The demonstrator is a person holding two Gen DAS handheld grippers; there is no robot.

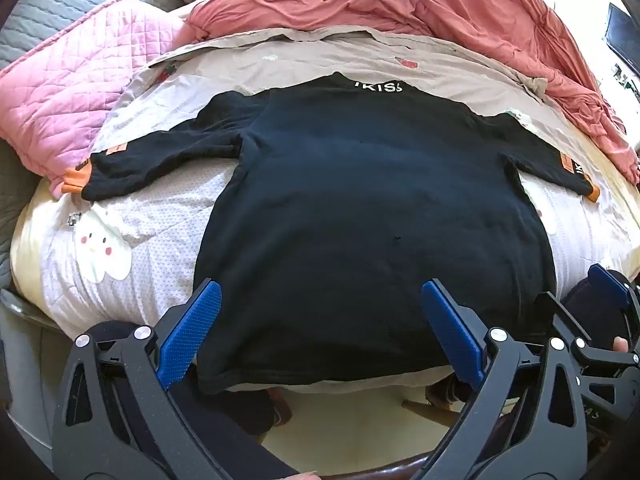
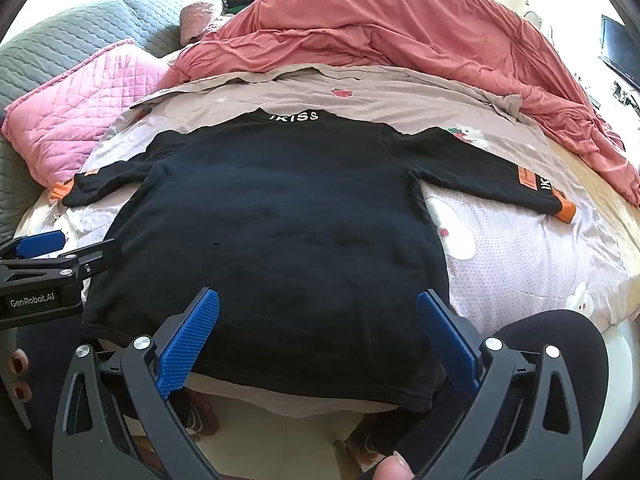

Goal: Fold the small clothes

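Note:
A black long-sleeved top (image 1: 360, 208) (image 2: 272, 220) lies flat on the bed, back up, white lettering at its collar and both sleeves spread out to orange cuffs (image 1: 74, 178) (image 2: 566, 210). My left gripper (image 1: 320, 300) hovers open over the left half of the hem, its blue pads wide apart with nothing pressed between them. My right gripper (image 2: 318, 308) hangs open over the right half of the hem. The right gripper (image 1: 604, 284) also shows at the right edge of the left wrist view, and the left gripper (image 2: 40, 244) at the left edge of the right wrist view.
A patterned sheet (image 1: 120, 240) (image 2: 540, 248) covers the bed. A pink quilted pillow (image 1: 68, 100) (image 2: 76, 108) lies at the left, a crumpled salmon duvet (image 1: 400, 4) (image 2: 400, 32) across the back. A person's dark-clad legs (image 2: 552, 360) stand at the bed's near edge.

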